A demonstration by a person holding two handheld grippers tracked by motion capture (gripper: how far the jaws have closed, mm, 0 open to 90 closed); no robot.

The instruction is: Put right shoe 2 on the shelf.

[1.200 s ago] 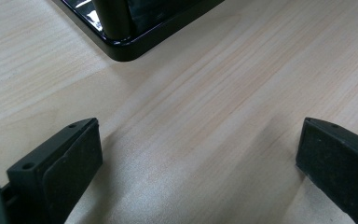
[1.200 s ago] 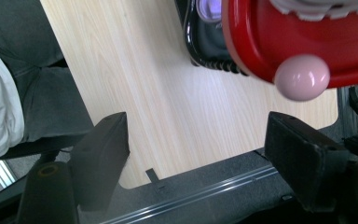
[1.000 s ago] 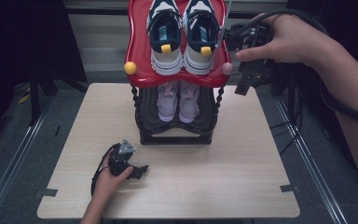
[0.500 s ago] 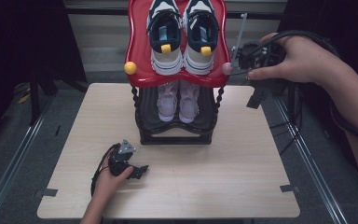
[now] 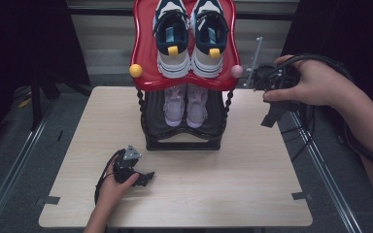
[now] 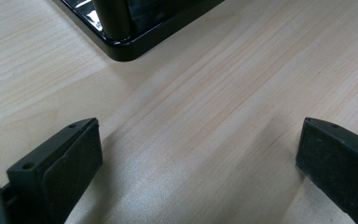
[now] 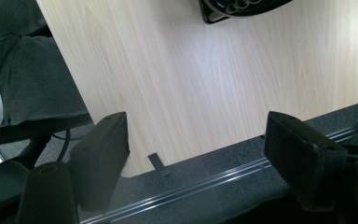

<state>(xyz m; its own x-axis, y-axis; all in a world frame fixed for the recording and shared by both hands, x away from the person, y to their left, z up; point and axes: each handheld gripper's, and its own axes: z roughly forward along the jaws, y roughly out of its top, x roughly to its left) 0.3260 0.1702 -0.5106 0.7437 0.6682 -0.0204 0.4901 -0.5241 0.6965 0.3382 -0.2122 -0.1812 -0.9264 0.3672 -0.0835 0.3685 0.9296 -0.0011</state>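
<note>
Two grippers, four shoes, one two-tier shoe rack (image 5: 182, 141) on the counter (image 5: 252, 174).

The left gripper (image 5: 143, 177) rests on the counter just before the rack's black base, jaws apart and empty. The right gripper (image 5: 271, 116) hangs over the counter's right edge, beside the red top shelf, jaws wide and empty. Two navy-and-white sneakers (image 5: 189, 46) sit on top; two pale pink shoes (image 5: 185, 104) sit below.

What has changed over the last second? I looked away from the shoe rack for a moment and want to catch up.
The right tool came down from beside the red top shelf toward the table's right edge, jaws open and empty. Nothing was gripped or released. The left tool stayed resting on the table, open, and both pairs of shoes kept their places on the rack.
</note>
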